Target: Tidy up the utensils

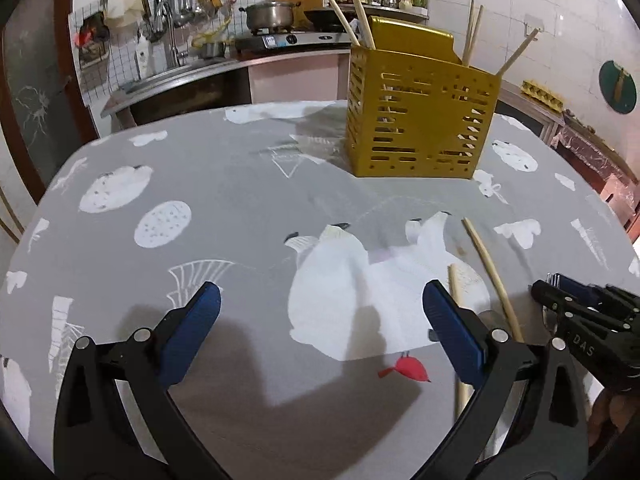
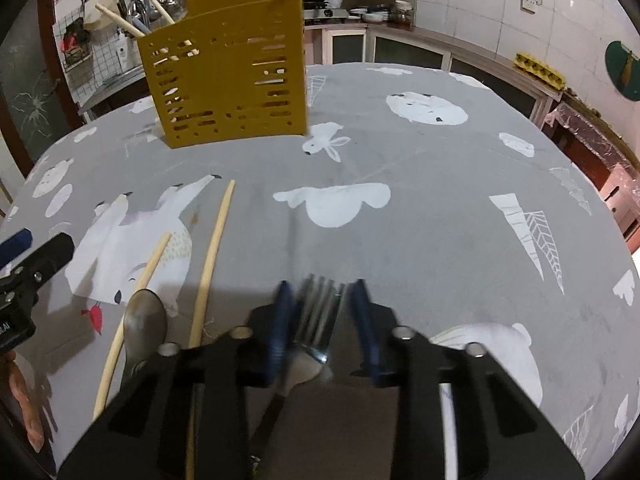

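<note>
Right hand-held gripper (image 2: 320, 300): low over the counter at 6 o'clock in the right wrist view; blue pads drawn in narrow on either side of a fork, whether they press on it cannot be told.
Fork (image 2: 320, 316): stainless steel, tines pointing to 12 o'clock between the blue pads, blurred; its neck runs back under the jaws.
Left hand-held gripper (image 1: 320, 304): spread wide, nothing between the pads; hangs over the cloth at 6 o'clock of its own view.
Left pad contact: the right-side fingertip (image 1: 448, 320) sits just beside a chopstick; contact cannot be told.
Spoon (image 2: 145, 320): steel, dull bowl lying at 8 o'clock of the fork, handle hidden under the right hand-held gripper.
Loose chopsticks (image 2: 214, 256): two pale wooden sticks lying on the cloth, roughly parallel, left of the fork; the shorter-looking one (image 2: 136, 292) passes beside the spoon bowl.
Utensil holder (image 2: 226, 68): mustard-yellow box with slotted walls, upright at 11 o'clock in the right wrist view, well apart from the fork; several chopsticks (image 1: 472, 32) stand tilted in it.
Counter (image 2: 420, 240): covered in grey cloth printed with white polar bears, rabbits and trees.
Writing: "DAS" in pale letters on the black body of the right hand-held gripper, seen from the left wrist; the rest is unreadable.
Person: part of a hand (image 2: 24, 400) at the left edge.
</note>
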Motion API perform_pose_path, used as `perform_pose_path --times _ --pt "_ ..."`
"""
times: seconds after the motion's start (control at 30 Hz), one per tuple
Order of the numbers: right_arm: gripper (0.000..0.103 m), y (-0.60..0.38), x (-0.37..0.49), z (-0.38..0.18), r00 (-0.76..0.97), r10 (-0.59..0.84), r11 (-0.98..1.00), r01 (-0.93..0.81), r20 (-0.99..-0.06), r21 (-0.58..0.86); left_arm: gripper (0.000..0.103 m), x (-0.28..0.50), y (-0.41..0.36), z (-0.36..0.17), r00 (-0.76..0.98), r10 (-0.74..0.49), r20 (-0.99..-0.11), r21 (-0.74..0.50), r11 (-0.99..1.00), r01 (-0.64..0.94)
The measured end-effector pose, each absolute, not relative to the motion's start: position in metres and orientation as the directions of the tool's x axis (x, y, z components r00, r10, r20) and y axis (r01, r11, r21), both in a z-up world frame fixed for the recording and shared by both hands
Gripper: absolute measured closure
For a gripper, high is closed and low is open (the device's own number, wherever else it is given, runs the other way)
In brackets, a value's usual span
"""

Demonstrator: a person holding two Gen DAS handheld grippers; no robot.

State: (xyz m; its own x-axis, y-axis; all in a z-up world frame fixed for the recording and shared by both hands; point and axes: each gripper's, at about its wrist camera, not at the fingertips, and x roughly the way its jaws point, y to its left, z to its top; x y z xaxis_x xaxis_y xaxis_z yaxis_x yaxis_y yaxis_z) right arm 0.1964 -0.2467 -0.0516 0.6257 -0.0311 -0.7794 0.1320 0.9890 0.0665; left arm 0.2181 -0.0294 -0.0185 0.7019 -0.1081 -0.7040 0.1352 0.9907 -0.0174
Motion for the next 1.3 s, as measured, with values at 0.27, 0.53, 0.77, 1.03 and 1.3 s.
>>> perform_pose_path --times 0.27,0.53,0.77,1.03,1.3 --pt "0.082 -0.261 0.208 -0.049 0.626 0.046 0.994 0.050 -0.778 0.099 0.005 0.222 -0.040 -0.017 0.672 -0.140 -0.727 -0.035 0.985 0.168" --pt "0.082 -0.278 0.239 -0.046 0.619 0.047 0.999 -0.010 -0.784 0.052 0.006 0.241 -0.063 -0.028 0.600 -0.192 -0.776 -0.080 0.975 0.207" --pt "0.082 -0.290 0.238 -0.051 0.639 0.082 0.993 0.009 -0.765 0.114 0.019 0.252 -0.086 -0.047 0.533 -0.197 -0.823 -0.058 0.962 0.265" --pt "0.082 -0.286 0.236 -0.051 0.654 0.073 0.994 0.016 -0.753 0.111 0.046 0.253 -0.099 -0.048 0.527 -0.174 -0.832 -0.024 0.960 0.279" --pt "0.082 -0.279 0.234 -0.050 0.664 0.079 0.995 -0.008 -0.744 0.099 0.083 0.241 -0.100 -0.044 0.525 -0.195 -0.828 -0.010 0.943 0.334"
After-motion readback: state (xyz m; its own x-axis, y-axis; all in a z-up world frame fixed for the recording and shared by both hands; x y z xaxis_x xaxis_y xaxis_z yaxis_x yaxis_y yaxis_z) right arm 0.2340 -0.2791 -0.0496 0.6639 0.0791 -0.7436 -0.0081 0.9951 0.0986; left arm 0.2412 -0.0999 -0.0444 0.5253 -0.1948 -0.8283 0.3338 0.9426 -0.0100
